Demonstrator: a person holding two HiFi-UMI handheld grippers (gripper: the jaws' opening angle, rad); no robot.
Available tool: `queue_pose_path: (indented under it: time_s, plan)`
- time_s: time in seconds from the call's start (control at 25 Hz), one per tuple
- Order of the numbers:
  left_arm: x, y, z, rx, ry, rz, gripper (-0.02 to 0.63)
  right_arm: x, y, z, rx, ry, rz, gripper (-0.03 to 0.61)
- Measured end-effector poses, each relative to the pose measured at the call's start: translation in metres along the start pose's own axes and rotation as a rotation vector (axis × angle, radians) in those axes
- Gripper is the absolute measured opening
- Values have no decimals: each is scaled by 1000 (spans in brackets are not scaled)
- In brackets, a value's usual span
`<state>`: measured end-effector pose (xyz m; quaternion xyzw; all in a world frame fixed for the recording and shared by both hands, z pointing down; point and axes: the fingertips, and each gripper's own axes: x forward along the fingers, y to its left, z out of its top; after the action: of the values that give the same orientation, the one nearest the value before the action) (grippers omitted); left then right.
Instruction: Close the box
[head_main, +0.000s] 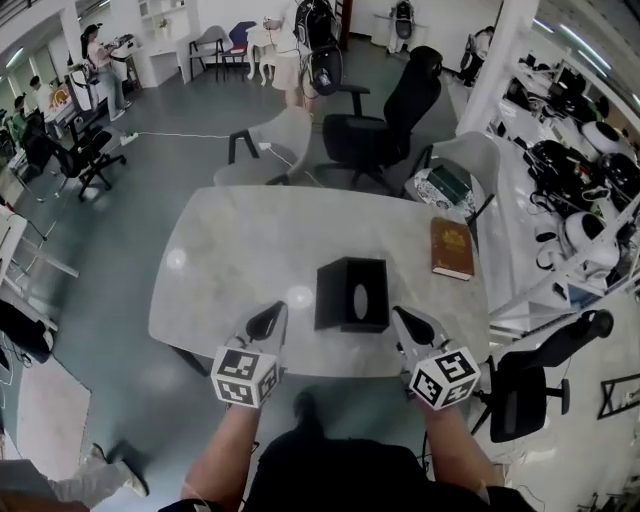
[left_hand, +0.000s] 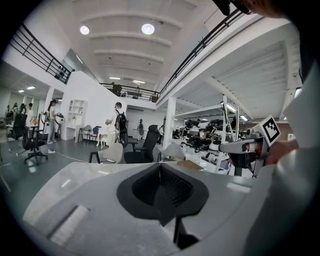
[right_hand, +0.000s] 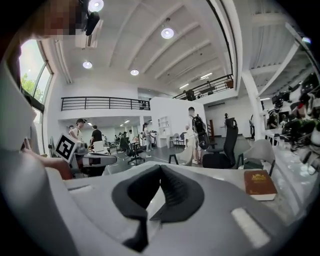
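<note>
Overhead, the head view shows a black box (head_main: 352, 293) standing on a pale table (head_main: 230, 260), toward the table's six o'clock edge, with a pale oval slot on its top. Whether its lid is fully seated cannot be told. The left gripper (head_main: 268, 320) sits at the box's seven o'clock and the right gripper (head_main: 408, 322) at its five o'clock. Both are close beside the box but clear of it, each with its marker cube toward the person. A brown book (head_main: 452, 248) lies flat at the box's two o'clock, apart from it, near the table's right edge. Grey and black chairs (head_main: 385, 120) stand beyond the table at twelve o'clock.

Looking along the left gripper (left_hand: 160, 165), the left gripper view shows its dark jaws pressed together with nothing between them, above the pale table (left_hand: 65, 182). The right gripper (left_hand: 247, 147) shows at three o'clock, held level.

Along the right gripper (right_hand: 161, 167), the right gripper view likewise shows the jaws closed and empty. The book (right_hand: 259, 184) lies at three o'clock on the table, and the left gripper (right_hand: 95, 160) shows at nine o'clock.
</note>
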<state>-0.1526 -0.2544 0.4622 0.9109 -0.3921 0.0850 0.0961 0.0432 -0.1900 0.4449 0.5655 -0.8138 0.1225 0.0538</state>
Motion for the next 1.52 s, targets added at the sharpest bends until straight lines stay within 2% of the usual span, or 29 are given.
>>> queue_pose_path:
  time_s: [0.2,0.48,0.56,0.6,0.84,1.08,1.12,1.16,1.2,1.36,1.52]
  plan:
    - [35,33,-3,9,43,-47,12,42,-7,-2,9,48,-32,2]
    - [77,39,-23,1,109,-101,14,70,-43,-25,31,125,-72,2]
    - [85,32,-31,17,144,-122,107,73,-52,-31,40,143,-66,2]
    - [89,28,-36,28,163,-133,129,74,-55,-35,42,154,-60,2]
    - [108,14,-60,70,188,-111,184,82,-86,-67,64,213,-21,2]
    - [122,-10,-125,69,261,-138,234,87,-113,-107,97,292,-65,3]
    - [125,-13,-137,69,277,-149,243,89,-116,-113,109,307,-65,25]
    - [129,-16,-147,71,294,-162,252,90,-119,-119,121,322,-63,105]
    - [132,-19,-156,78,309,-176,259,91,-121,-123,130,335,-61,113]
    - [143,-30,-184,131,355,-229,270,93,-120,-137,143,371,-47,114]
    - [148,-30,-216,170,418,-241,270,97,-113,-150,161,406,-31,114]
